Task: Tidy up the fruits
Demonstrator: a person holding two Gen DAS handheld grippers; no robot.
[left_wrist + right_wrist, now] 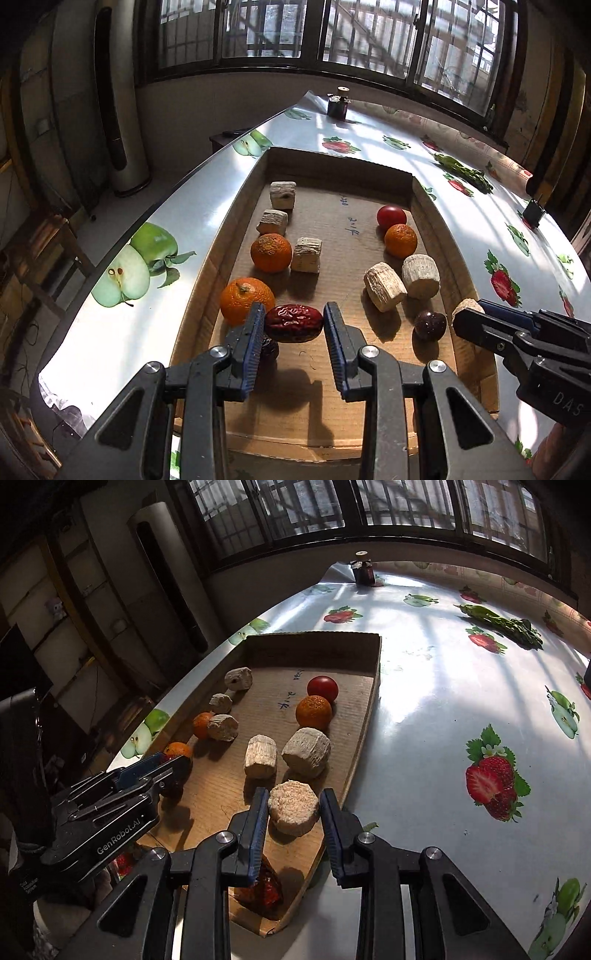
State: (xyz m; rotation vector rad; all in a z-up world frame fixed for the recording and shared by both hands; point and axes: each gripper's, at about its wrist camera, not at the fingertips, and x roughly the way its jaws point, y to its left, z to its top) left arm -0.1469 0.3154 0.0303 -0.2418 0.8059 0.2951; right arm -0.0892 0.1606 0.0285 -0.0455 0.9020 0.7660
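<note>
Fruit and pale corky blocks lie mixed in the cardboard tray (pixel 236 206), so you are early in the sorting by my reading. Your left gripper (pixel 294 323) has its fingers clamped on the wrinkled red date (pixel 293 323), near the tray's near left corner, just beside an orange (pixel 245 300). Your right gripper (pixel 293 806) grips a round pale block (pixel 293 806) by the tray's right wall. A second orange (pixel 270 252) sits among three square blocks on the left; a third orange (pixel 400 240) and a red tomato (pixel 390 216) sit at the far right, next to two cylinder blocks. A dark plum-like fruit (pixel 429 325) lies near the right gripper. Nothing looks grouped yet: oranges are split between both sides, and blocks are scattered throughout, so most of the work remains ahead of you
</note>
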